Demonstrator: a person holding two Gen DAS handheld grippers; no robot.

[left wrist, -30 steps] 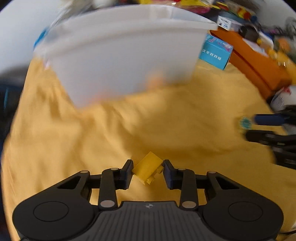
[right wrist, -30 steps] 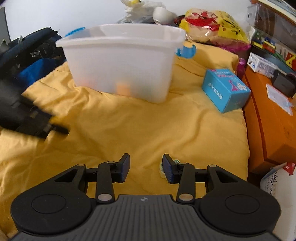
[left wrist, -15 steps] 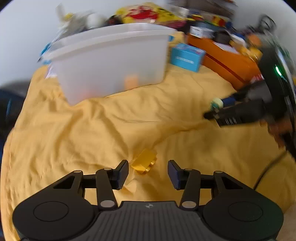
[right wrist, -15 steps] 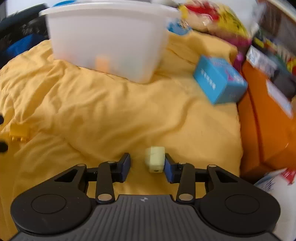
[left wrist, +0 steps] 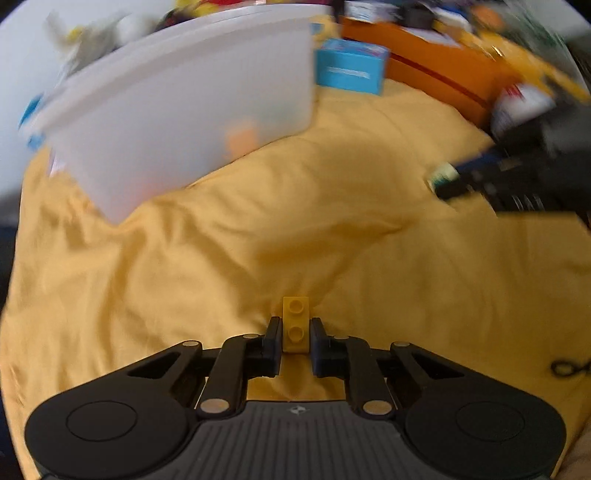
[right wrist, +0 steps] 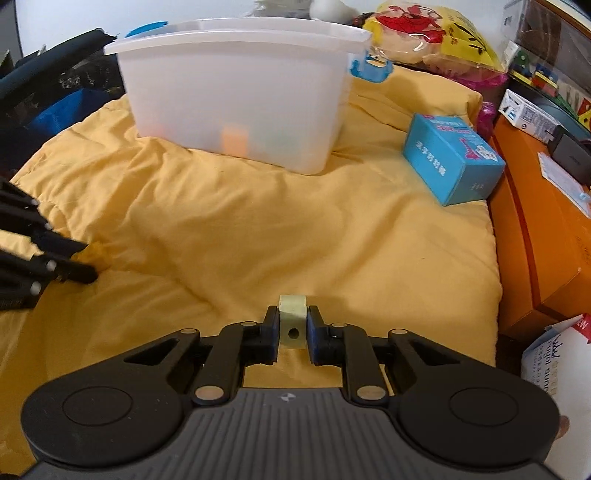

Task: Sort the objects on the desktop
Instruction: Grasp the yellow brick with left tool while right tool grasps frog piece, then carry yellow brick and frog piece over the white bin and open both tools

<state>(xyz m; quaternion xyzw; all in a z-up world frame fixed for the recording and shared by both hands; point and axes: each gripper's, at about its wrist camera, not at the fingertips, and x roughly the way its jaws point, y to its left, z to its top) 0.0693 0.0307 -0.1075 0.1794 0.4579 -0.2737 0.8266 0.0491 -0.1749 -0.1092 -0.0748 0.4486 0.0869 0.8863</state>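
Observation:
My left gripper is shut on a yellow toy brick with two studs, low over the yellow blanket. My right gripper is shut on a pale green block with a small hole. The white translucent bin stands ahead at the back of the blanket, with an orange piece showing through its wall. It also shows in the left wrist view, blurred. The right gripper shows at the right of the left wrist view; the left gripper's fingers show at the left of the right wrist view.
A blue carton lies right of the bin. An orange box runs along the right edge of the blanket. A yellow snack bag and clutter sit behind. Dark bags lie at the left.
Both grippers were open around their pieces half a second ago; now each has closed on its piece. The left wrist view has swung and is blurred.

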